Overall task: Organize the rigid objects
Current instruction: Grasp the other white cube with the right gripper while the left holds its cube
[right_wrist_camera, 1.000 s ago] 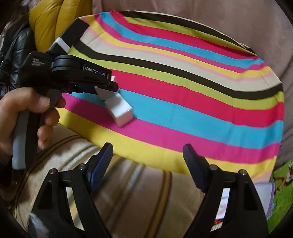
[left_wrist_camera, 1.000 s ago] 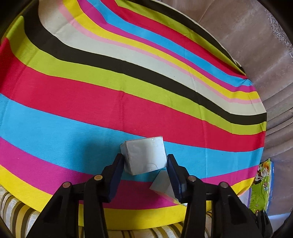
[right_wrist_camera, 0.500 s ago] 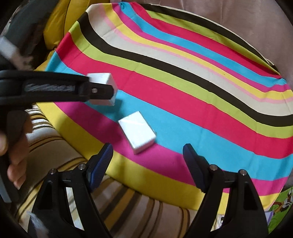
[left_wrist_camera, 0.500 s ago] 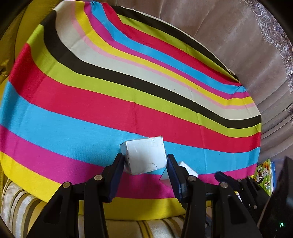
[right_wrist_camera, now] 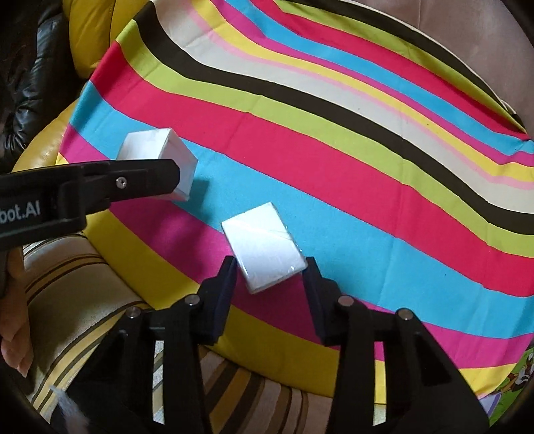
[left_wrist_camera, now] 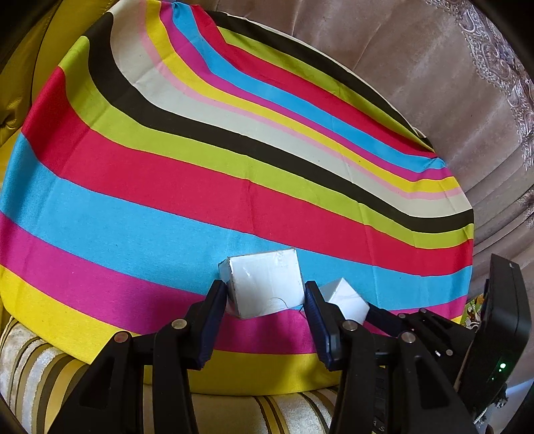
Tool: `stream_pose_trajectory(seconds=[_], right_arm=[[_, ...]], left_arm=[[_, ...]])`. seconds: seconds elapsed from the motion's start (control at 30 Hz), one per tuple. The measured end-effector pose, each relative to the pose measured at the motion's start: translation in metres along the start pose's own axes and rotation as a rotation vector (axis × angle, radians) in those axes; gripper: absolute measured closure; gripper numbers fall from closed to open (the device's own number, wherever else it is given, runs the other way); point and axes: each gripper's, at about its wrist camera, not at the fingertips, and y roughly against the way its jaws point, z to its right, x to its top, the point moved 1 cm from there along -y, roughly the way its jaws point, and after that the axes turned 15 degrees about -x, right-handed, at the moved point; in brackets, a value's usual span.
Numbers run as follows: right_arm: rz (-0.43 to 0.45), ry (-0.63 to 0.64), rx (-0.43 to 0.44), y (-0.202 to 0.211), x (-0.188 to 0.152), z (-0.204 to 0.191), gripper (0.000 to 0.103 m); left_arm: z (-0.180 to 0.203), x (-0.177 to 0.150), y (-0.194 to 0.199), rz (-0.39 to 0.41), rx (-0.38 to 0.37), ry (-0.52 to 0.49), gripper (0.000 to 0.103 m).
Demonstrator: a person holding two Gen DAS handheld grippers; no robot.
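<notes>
My left gripper (left_wrist_camera: 265, 297) is shut on a white cube-like box (left_wrist_camera: 265, 283) and holds it over the striped cloth (left_wrist_camera: 167, 187); this box also shows in the right wrist view (right_wrist_camera: 157, 158), behind the left gripper's finger (right_wrist_camera: 133, 182). A flat white box (right_wrist_camera: 265, 247) lies on the cloth's blue and pink stripes. My right gripper (right_wrist_camera: 272, 270) has closed in around its near end, with both pads at its sides. The flat box also shows in the left wrist view (left_wrist_camera: 345, 297), to the right of the cube-like box.
The striped cloth (right_wrist_camera: 333, 150) covers a cushion on a striped sofa seat (right_wrist_camera: 100, 300). A beige sofa back (left_wrist_camera: 434, 83) rises behind. A yellow cushion (right_wrist_camera: 96, 30) lies at the far left. A green printed item (right_wrist_camera: 519, 370) lies at the right edge.
My right gripper moved forward over the cloth and narrowed from wide open onto the flat box. My left gripper still holds the cube-like box and has drawn back slightly.
</notes>
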Motion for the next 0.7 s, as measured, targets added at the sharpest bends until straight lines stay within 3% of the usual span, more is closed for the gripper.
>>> stream_pose_trajectory(seconds=[0.7], right_arm=[[0.031, -0.232, -0.089, 0.035, -0.039, 0.056, 0.06]], left_arm=[[0.044, -0.023, 0.009, 0.029, -0.012, -0.113, 0.055]])
